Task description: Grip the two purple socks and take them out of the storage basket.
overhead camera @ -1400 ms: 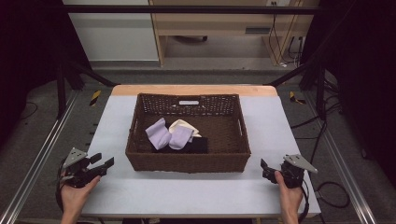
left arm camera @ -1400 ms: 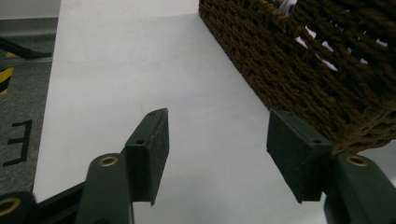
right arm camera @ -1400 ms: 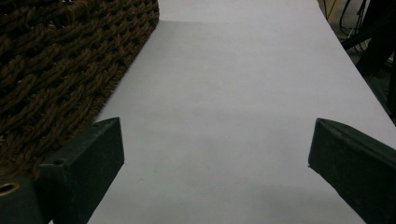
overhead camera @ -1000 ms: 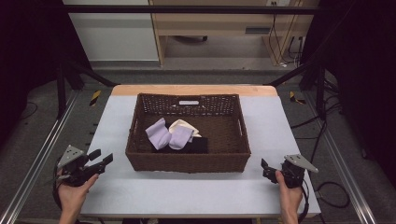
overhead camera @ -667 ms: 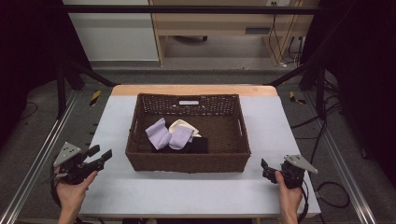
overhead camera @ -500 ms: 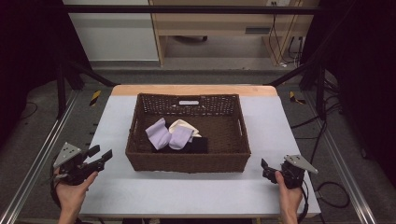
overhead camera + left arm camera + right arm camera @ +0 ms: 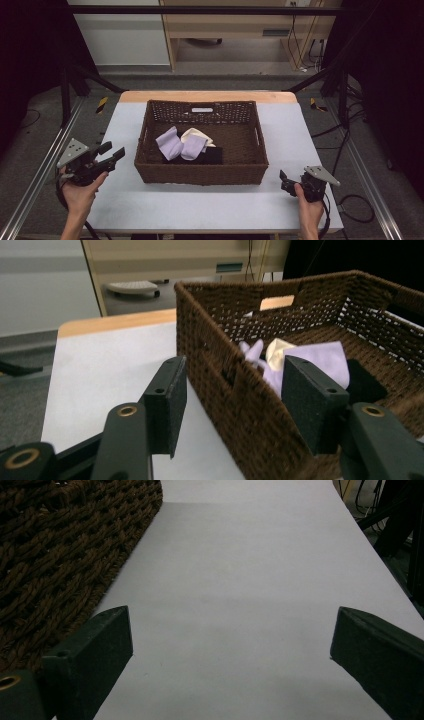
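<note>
Two forearms come in from the near edge of a white table [image 7: 210, 210], each hand wrapped around a black two-jaw gripper. The left hand [image 7: 82, 187] is held off the table's left edge, palm up under its tool, and the left gripper [image 7: 112, 152] angles forward and to the right toward a basket, its jaws spread apart with nothing between them; in the left gripper view [image 7: 232, 400] the gap between the pads frames the basket's near corner. A grey three-cornered plate [image 7: 72, 150] sits on top of that gripper. The right hand [image 7: 306, 200] rests low near the table's right front corner, and the right gripper [image 7: 283, 181] points left toward the basket, close to its right front corner but apart from it. In the right gripper view [image 7: 230, 645] its jaws stand wide apart over bare tabletop, holding nothing, with woven wall at the left edge. A dark cable [image 7: 350, 207] trails from the right gripper off the table's right side. Beyond the hands, the brown wicker basket [image 7: 200, 172] sits mid-table, a handle slot cut in its far wall. Inside, toward the left, lie two lilac cloths [image 7: 180, 145] side by side, a cream cloth [image 7: 197, 135] just behind them, and a black cloth [image 7: 207, 156] touching their near side. Past the table's wooden far edge [image 7: 207, 96] are a grey floor and a pale wooden cabinet [image 7: 235, 20].
</note>
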Demonstrator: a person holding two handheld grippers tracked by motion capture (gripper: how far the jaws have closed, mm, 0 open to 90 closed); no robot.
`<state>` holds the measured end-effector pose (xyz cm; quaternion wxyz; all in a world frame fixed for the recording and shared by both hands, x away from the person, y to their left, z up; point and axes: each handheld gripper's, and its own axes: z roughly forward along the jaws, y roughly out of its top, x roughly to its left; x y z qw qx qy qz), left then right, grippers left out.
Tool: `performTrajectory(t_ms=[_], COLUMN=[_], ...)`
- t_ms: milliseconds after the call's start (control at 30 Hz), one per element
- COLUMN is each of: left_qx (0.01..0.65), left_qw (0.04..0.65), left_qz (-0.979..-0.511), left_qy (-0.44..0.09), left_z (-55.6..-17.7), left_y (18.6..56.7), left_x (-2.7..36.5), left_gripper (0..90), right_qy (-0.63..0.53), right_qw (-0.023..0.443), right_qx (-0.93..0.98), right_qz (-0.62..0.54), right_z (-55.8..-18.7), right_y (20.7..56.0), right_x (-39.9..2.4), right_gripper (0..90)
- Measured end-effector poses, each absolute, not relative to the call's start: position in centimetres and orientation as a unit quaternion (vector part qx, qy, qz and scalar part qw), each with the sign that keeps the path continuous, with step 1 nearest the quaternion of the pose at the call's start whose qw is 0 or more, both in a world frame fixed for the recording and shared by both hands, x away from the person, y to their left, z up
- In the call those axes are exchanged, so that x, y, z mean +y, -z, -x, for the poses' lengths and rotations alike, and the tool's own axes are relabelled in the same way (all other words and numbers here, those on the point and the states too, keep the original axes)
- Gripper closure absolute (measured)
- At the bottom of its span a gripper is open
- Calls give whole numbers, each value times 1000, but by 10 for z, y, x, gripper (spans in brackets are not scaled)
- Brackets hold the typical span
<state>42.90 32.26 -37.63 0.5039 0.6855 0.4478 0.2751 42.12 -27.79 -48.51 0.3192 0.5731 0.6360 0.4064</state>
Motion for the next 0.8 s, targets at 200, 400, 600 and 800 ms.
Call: performTrajectory(t_ms=[200,400,600,800], left_qx=[434,418,407,403], left_qw=[514,515,506,492], left_qz=[-686,-693,-704,-716], left_qy=[-276,-283,-288,-287], left_z=[-437,-444,-455,-471], left_y=[361,348,340,335], left_x=[312,299,283,267], left_gripper=[438,454,479,490], right_qy=[-408,-408,-408,-408], right_qw=[319,316,312,312], right_qx=[634,635,636,636], right_qz=[-574,-575,-576,-576], right_z=[-421,-422,-422,-422], right_y=[485,485,485,485], right_x=[-278,-279,-279,-279], right_gripper=[39,39,39,39])
